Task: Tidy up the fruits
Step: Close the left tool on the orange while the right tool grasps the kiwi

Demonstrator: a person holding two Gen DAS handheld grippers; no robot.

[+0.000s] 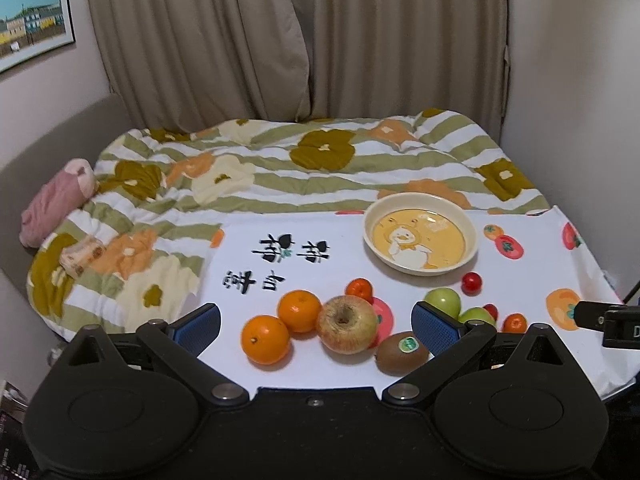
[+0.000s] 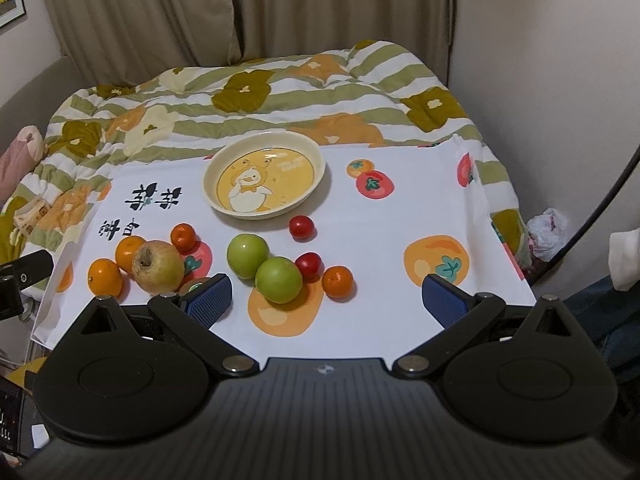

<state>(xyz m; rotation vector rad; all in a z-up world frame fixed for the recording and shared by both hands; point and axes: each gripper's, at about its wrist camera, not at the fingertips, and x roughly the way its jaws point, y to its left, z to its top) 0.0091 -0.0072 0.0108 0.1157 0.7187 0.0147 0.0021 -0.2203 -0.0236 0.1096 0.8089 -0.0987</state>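
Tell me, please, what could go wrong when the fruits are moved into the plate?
1. The round green apples touch each other and a small red tomato; lifting one may send its neighbours rolling.
2. The shallow cream duck-print plate has a low rim, so round fruit could roll out.
3. The white printed cloth may slip or wrinkle.

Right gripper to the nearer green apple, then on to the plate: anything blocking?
Nothing lies between the open right gripper and the nearer green apple. The second green apple sits between it and the empty plate.
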